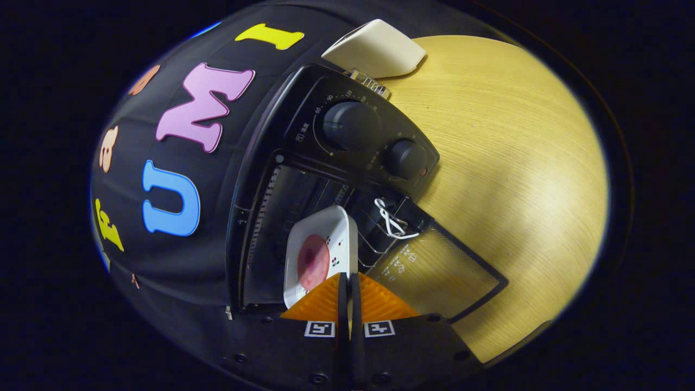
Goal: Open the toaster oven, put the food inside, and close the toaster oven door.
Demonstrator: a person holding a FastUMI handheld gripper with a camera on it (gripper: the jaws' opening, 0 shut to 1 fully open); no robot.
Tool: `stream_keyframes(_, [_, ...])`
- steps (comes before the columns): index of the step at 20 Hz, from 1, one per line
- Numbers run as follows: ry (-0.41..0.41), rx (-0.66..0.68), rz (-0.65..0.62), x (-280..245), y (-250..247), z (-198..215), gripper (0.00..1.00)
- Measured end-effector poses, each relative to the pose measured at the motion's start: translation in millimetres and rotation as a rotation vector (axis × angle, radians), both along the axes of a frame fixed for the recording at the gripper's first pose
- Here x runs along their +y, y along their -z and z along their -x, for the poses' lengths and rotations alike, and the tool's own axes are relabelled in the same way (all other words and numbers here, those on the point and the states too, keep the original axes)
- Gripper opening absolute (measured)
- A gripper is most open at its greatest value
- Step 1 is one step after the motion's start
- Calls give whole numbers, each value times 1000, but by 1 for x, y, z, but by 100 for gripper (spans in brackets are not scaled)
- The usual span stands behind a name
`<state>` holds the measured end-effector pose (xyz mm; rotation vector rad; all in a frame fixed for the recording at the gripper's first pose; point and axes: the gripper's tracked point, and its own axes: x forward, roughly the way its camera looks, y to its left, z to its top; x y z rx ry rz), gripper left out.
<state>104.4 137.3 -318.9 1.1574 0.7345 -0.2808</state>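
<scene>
The gripper [347,285] has two orange, finely ribbed wedge-shaped fingers [320,303] on a black body. Each finger base carries a small square black-and-white marker tag [319,328], and dark round screws [318,377] dot the housing.

A pale wood-grain tabletop [516,163] carries everything here. The black toaster oven [304,163] stands directly on it, against the dark booth wall. Its glass door [445,271] is folded fully open and lies flat just above the wood, the grain showing through the pane. Beyond the oven's far end, past the two dial knobs, a cream-white object [380,49] with rounded corners rests on the tabletop; what it is cannot be told. The surface to the door's side lies bare.
</scene>
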Motion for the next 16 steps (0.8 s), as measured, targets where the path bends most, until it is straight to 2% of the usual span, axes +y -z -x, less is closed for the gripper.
stream_keyframes(3, [116,-11,11,-4,6,-16,5])
stream_keyframes(6, [200,-19,-40,1,8,-31,5])
stream_keyframes(12, [229,-8,-40,8,11,-49,5])
stream_keyframes(16, [192,-14,-20,12,11,-51,7])
